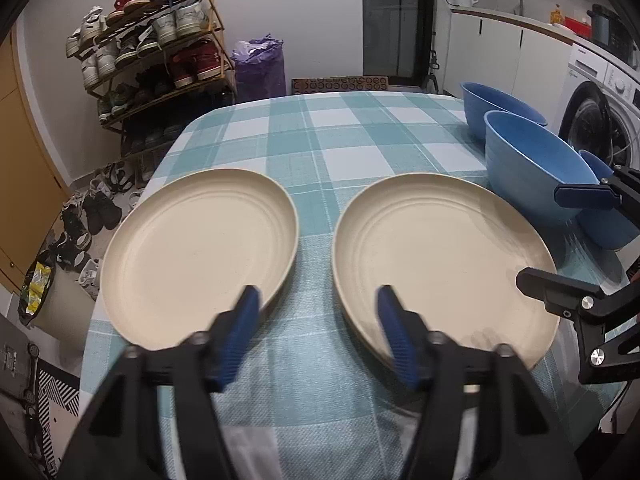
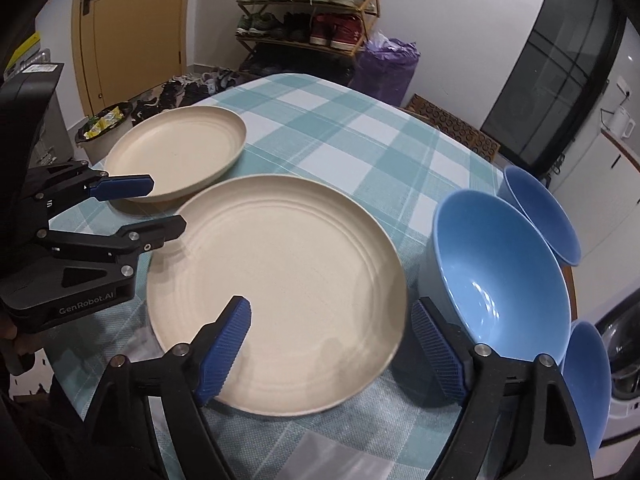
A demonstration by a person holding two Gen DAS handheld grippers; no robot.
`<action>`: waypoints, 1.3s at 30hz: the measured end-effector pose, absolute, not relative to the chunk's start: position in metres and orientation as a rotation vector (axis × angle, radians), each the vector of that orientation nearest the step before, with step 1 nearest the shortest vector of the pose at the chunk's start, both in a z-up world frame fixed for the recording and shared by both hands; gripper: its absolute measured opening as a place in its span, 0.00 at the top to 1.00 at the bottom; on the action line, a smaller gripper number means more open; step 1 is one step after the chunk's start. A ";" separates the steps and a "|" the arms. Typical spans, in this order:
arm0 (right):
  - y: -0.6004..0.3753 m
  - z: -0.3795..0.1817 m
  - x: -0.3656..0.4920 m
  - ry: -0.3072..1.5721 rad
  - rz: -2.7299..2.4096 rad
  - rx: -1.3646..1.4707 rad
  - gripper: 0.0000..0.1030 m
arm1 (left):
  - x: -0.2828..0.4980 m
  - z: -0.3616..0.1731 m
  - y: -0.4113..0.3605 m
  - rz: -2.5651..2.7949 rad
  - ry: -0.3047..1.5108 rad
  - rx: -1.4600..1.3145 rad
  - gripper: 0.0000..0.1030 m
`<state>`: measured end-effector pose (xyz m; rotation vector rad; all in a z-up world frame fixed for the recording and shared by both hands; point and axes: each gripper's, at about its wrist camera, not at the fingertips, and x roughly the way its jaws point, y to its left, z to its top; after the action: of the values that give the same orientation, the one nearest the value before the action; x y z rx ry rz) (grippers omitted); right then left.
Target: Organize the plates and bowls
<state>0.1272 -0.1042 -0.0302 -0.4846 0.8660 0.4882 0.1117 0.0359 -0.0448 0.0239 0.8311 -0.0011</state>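
Above the checked tablecloth [image 1: 320, 132], left gripper [image 1: 316, 300] gapes empty; right gripper [image 2: 332, 316] likewise, over a plate [image 2: 288, 272].

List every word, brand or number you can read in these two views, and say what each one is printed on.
"GenRobot.AI": white lettering on the black body of the left gripper, seen in the right wrist view.
Washing machine: small marks on its front panel, too blurred to read.
Label on a dark box at the left edge: too small to read.

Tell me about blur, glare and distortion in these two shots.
Left wrist view: left gripper fingers motion-blurred, table edge bowed by the fisheye, corners dark. Right wrist view: near plate rim smeared at the front, white glare in the big blue bowl.
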 end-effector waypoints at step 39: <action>-0.031 0.016 0.179 0.817 0.652 -0.306 0.01 | 0.111 -0.024 0.128 0.179 0.733 -0.155 0.00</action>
<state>0.1791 -0.0310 0.0156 -0.3061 0.8172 0.6520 0.1112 0.1285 -0.0242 -0.1551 0.7334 0.1793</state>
